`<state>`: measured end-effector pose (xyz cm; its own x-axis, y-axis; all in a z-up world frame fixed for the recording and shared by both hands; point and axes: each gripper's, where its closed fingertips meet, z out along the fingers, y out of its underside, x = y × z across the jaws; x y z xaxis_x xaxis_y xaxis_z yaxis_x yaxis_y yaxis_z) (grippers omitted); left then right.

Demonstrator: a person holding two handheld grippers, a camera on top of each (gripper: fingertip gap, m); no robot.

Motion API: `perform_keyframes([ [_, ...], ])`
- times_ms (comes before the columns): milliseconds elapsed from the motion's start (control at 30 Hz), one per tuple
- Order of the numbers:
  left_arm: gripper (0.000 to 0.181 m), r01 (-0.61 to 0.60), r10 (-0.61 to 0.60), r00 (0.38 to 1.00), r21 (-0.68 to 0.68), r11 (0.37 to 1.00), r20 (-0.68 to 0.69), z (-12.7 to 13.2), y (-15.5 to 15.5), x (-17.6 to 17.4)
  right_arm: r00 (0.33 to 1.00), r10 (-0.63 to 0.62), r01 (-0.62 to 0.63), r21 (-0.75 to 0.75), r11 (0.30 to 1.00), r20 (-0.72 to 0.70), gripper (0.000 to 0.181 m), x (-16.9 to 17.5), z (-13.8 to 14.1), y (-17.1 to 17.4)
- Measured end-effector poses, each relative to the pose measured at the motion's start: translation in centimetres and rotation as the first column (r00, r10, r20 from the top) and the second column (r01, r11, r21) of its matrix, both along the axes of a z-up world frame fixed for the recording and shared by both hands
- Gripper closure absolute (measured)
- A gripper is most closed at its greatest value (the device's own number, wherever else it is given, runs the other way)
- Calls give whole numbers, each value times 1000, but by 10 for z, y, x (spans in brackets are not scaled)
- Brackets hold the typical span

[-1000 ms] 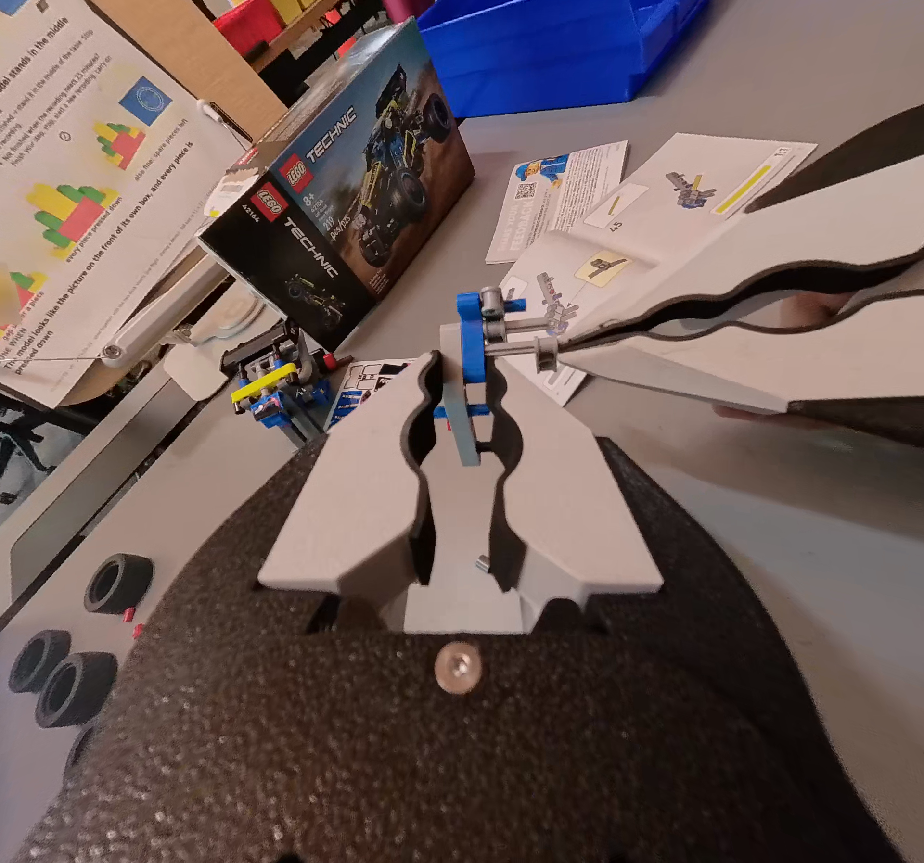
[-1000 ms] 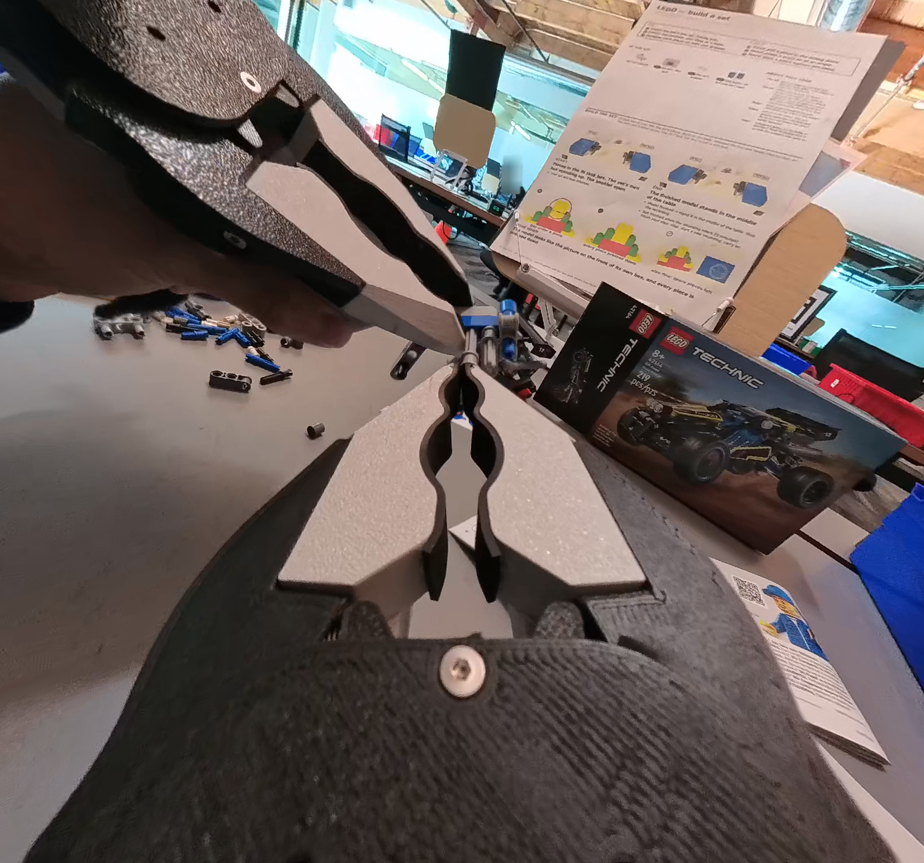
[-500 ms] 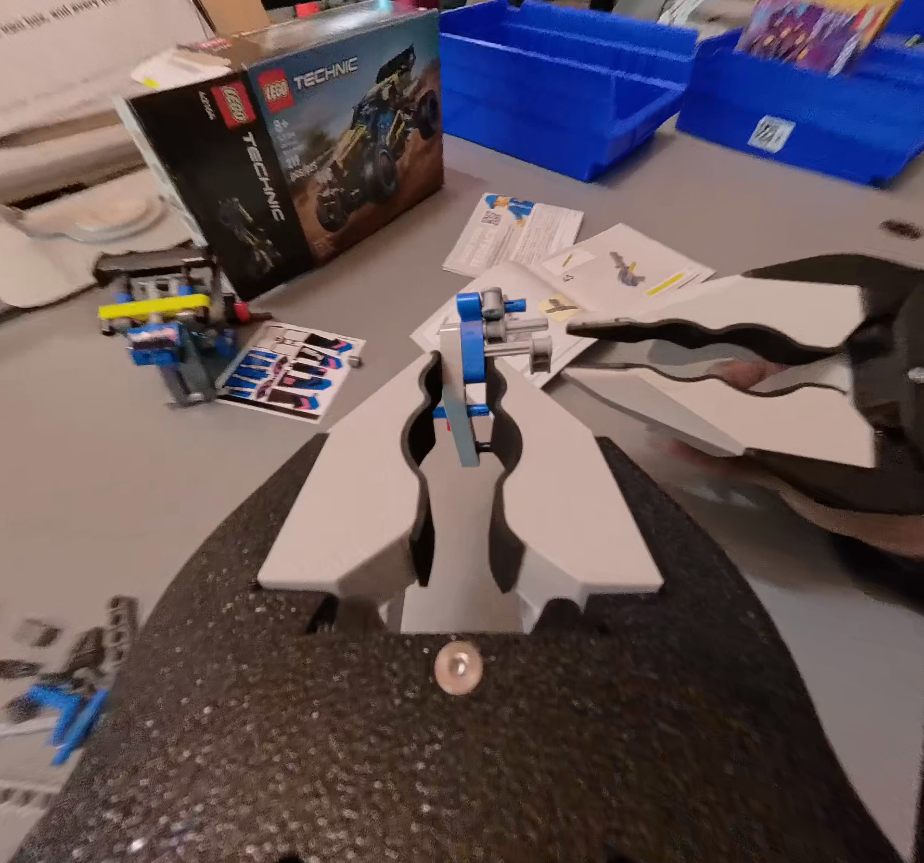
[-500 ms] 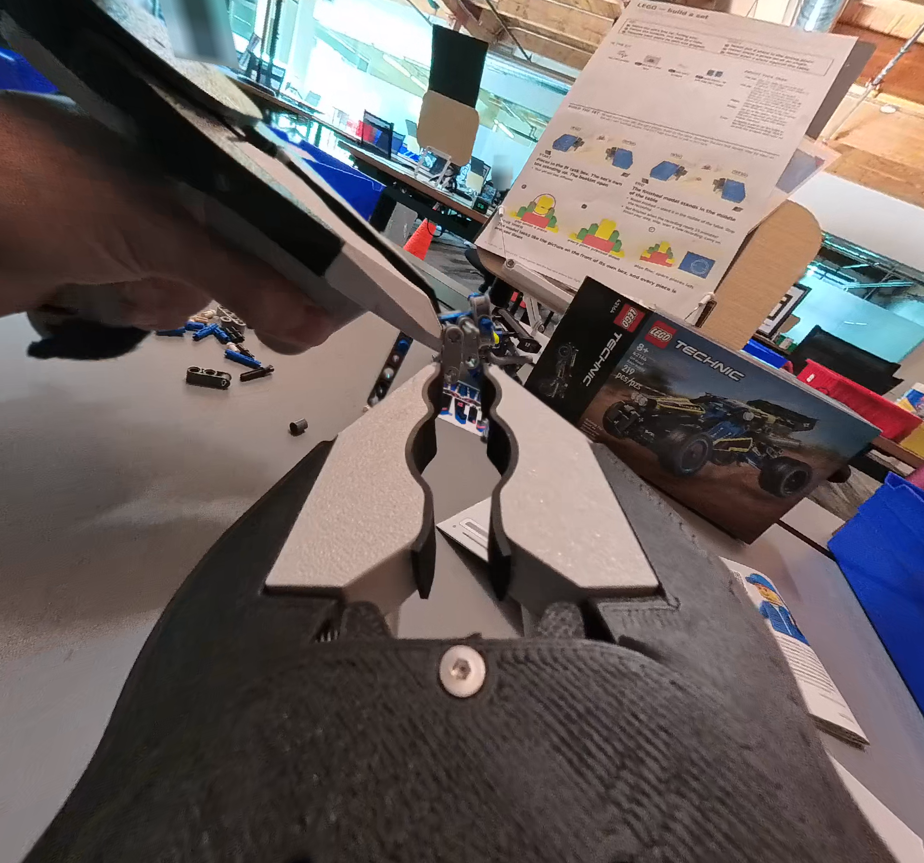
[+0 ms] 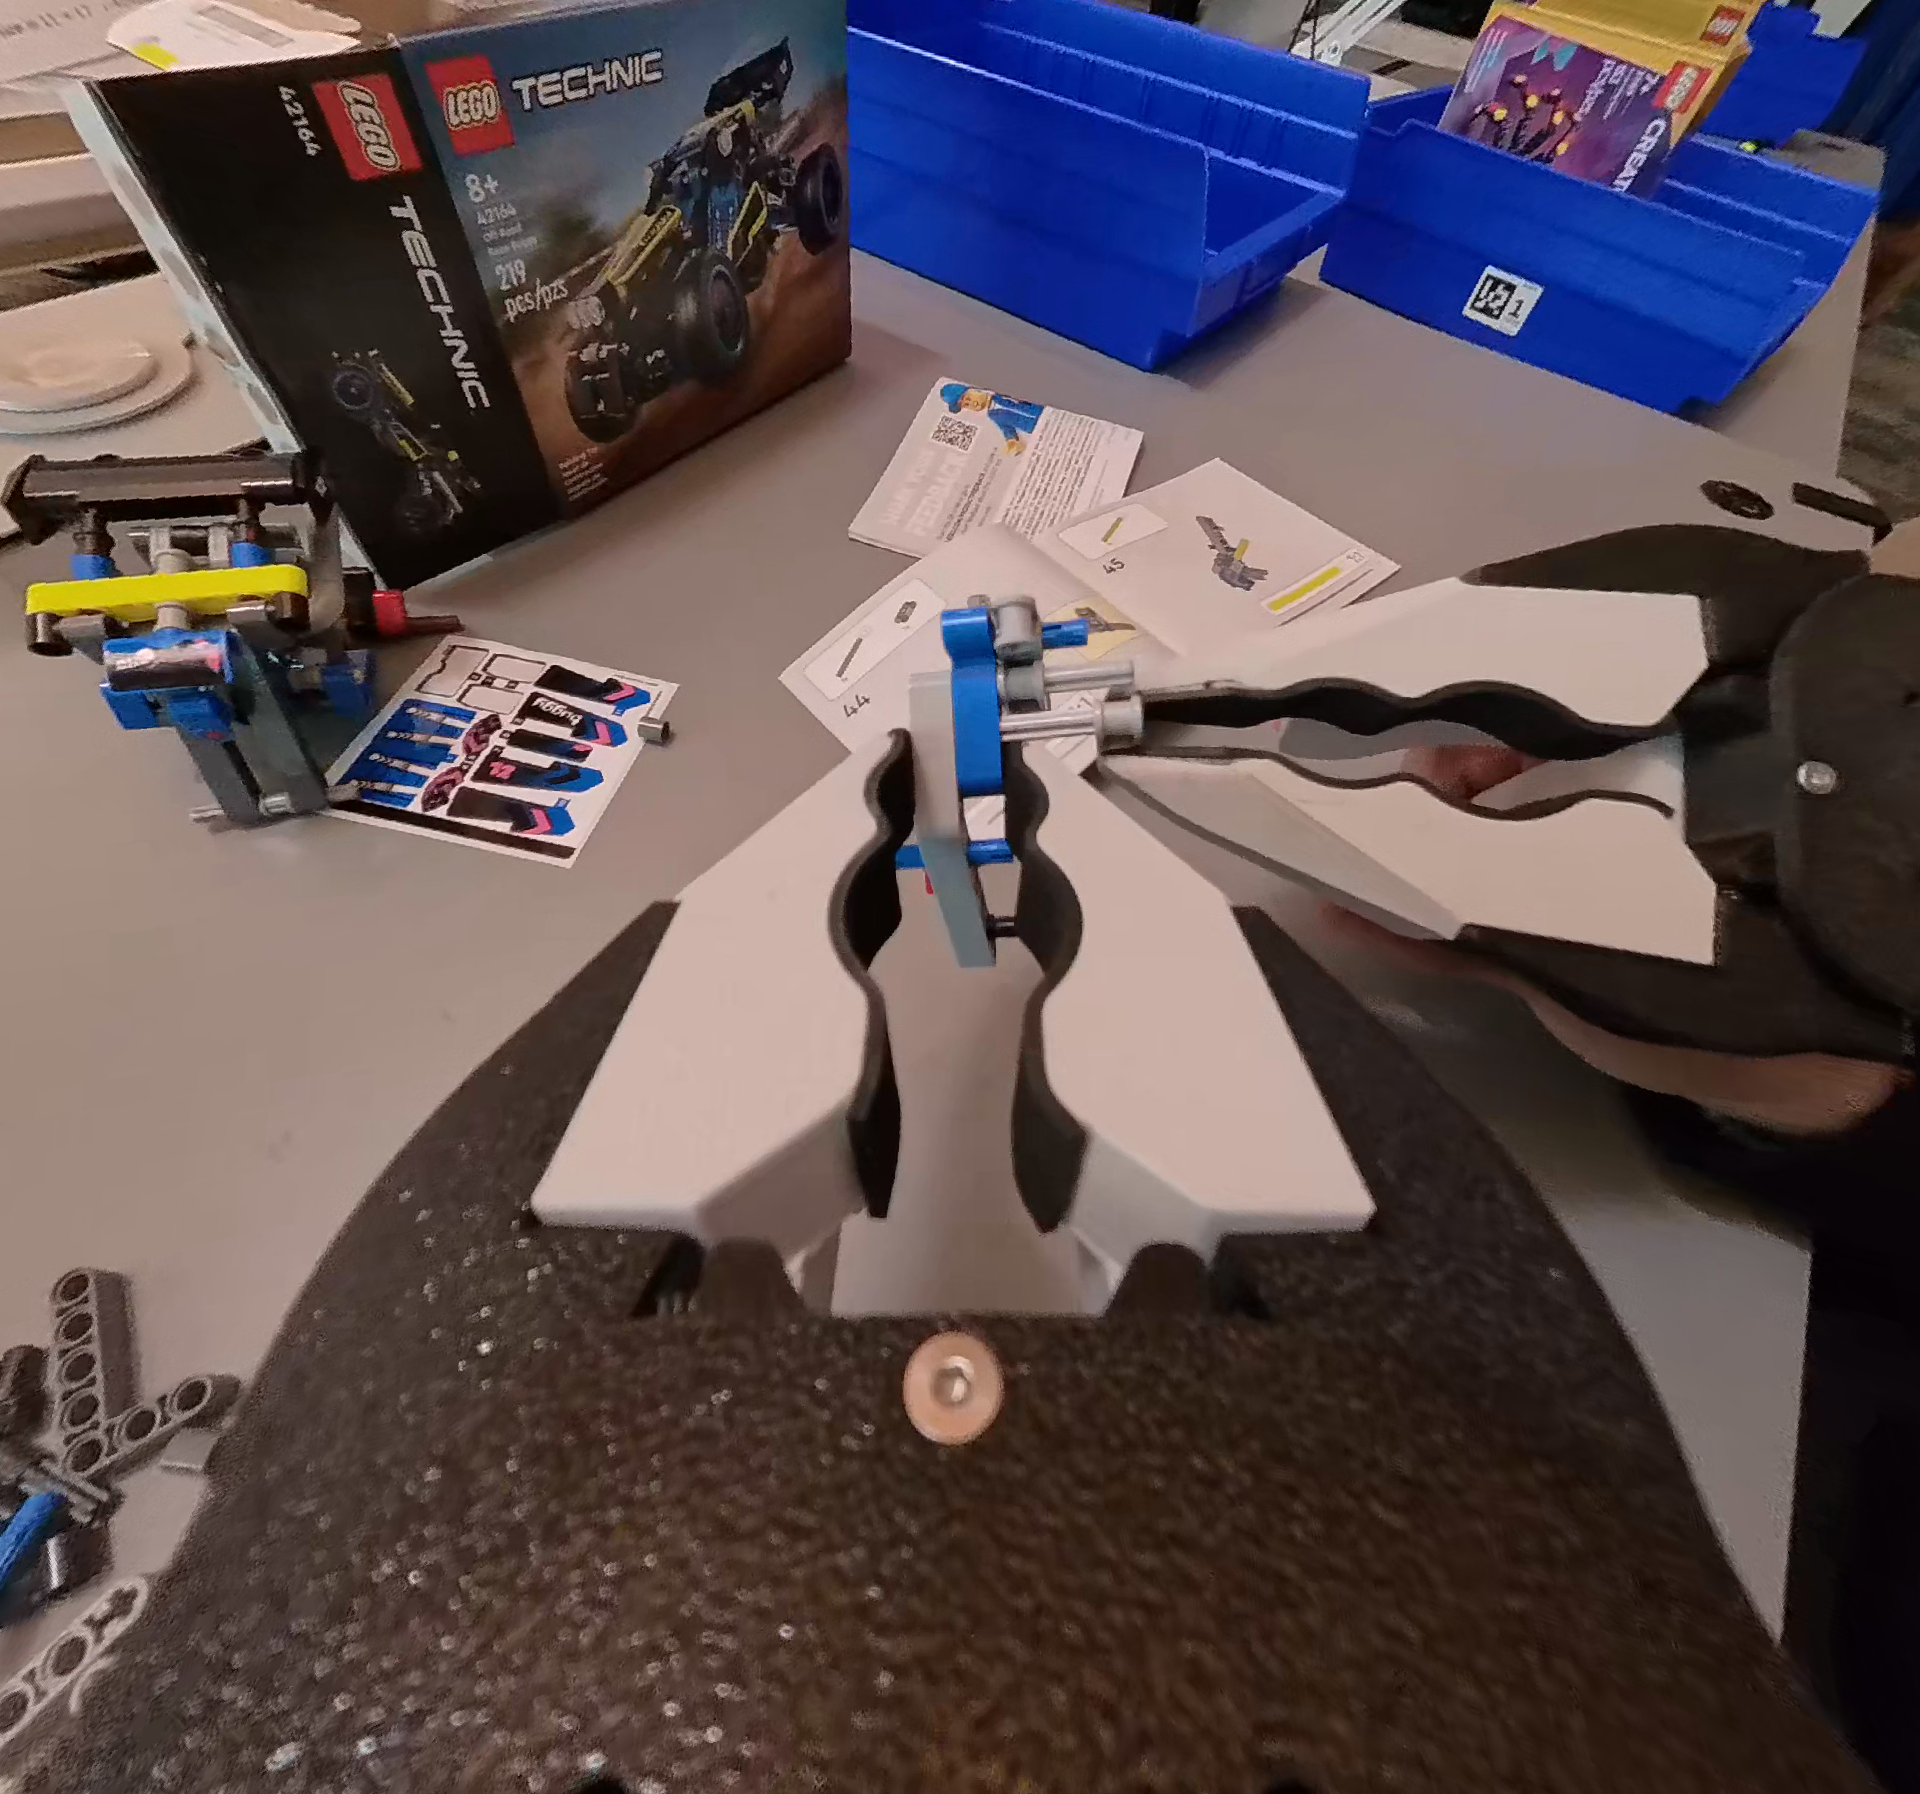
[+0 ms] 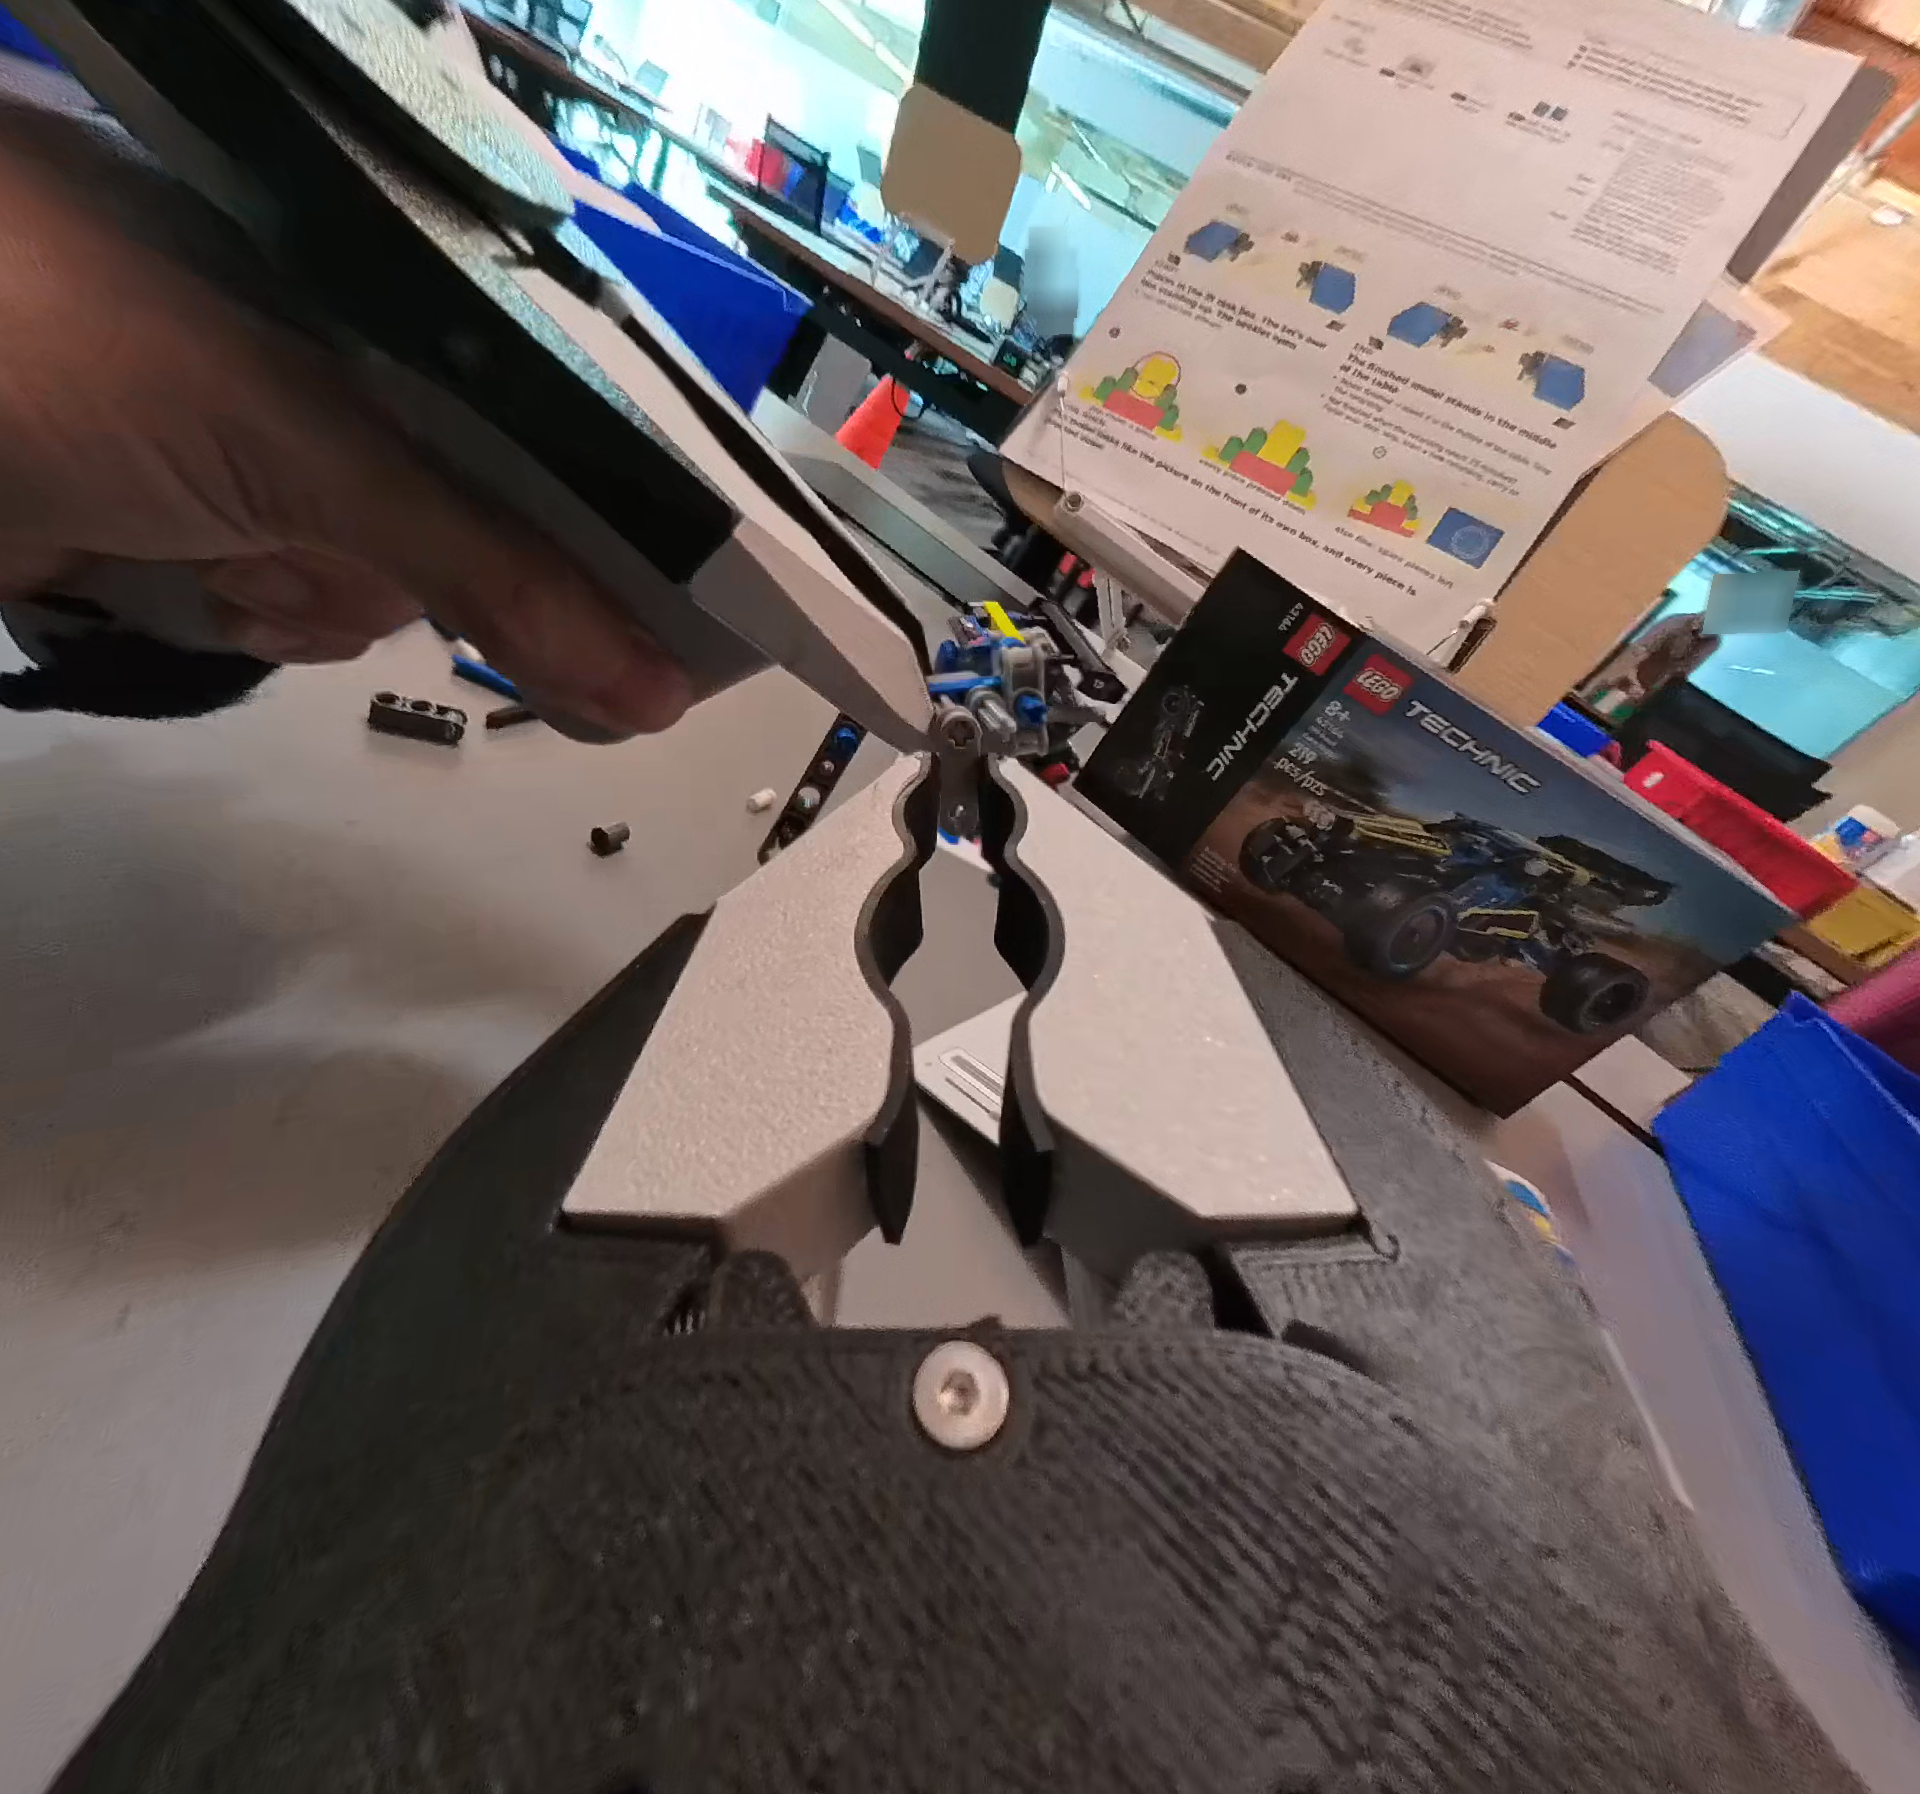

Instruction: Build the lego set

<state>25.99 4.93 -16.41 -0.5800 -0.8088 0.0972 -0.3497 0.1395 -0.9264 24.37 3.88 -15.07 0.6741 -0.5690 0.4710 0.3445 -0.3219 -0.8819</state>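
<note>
Left wrist view shows a big gray surface [image 5: 1299, 414] with two blue bins [image 5: 1081, 155] at the back. Near them stands the lego box [image 5: 499, 248]. The left gripper [image 5: 961, 809] is clamped on a small blue and gray lego piece [image 5: 977, 726], held up above the surface. The right gripper [image 5: 1153, 716] has its tips spread a little, just beside the piece's gray pins [image 5: 1081, 700].

Blue-and-grey subassembly [image 5: 971, 768] stands upright, two grey axles [image 5: 1081, 700] jutting sideways.
</note>
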Motion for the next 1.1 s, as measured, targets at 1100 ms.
perform_keyframes([
  [1100,167,9,-12,999,76,997,42,2,-9,0,995,-92,92,4,996,29,175,7,-1,-7],
])
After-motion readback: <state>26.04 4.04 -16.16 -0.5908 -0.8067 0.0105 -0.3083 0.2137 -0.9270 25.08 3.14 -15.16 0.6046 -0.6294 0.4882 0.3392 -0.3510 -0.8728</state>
